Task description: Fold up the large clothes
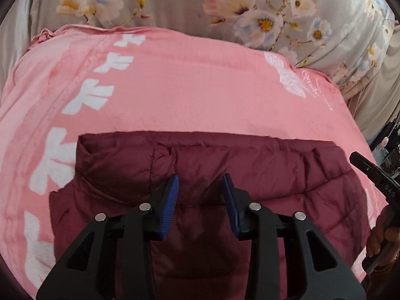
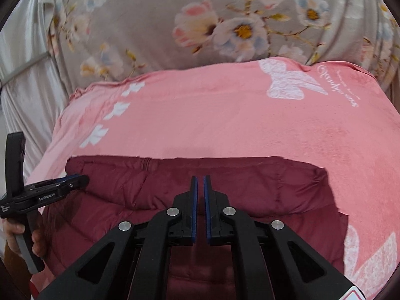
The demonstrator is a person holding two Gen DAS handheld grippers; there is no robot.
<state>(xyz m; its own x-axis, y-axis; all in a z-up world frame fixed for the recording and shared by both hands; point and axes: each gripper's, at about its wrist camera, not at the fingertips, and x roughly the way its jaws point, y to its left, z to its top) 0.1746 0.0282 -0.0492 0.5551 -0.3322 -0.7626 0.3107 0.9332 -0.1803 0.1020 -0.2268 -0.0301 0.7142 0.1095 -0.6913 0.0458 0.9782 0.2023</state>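
Observation:
A maroon quilted puffer jacket [image 1: 205, 172] lies folded on a pink blanket [image 1: 190, 87]. Its far part is doubled over the near part. My left gripper [image 1: 201, 182] is open and empty, hovering over the jacket's middle. In the right wrist view the jacket [image 2: 262, 187] fills the near half. My right gripper [image 2: 200, 182] is shut, with only a thin gap between the blue pads and nothing held. It hovers above the fold. The left gripper also shows at the left edge of the right wrist view [image 2: 75, 178], over the jacket's left end.
The pink blanket [image 2: 212, 120] has white butterfly prints and covers a bed. A grey floral sheet [image 2: 155, 30] lies beyond it. Pale curtain fabric [image 2: 22, 82] hangs at the far left. The right gripper's handle [image 1: 375, 177] and the hand holding it show at the right edge of the left wrist view.

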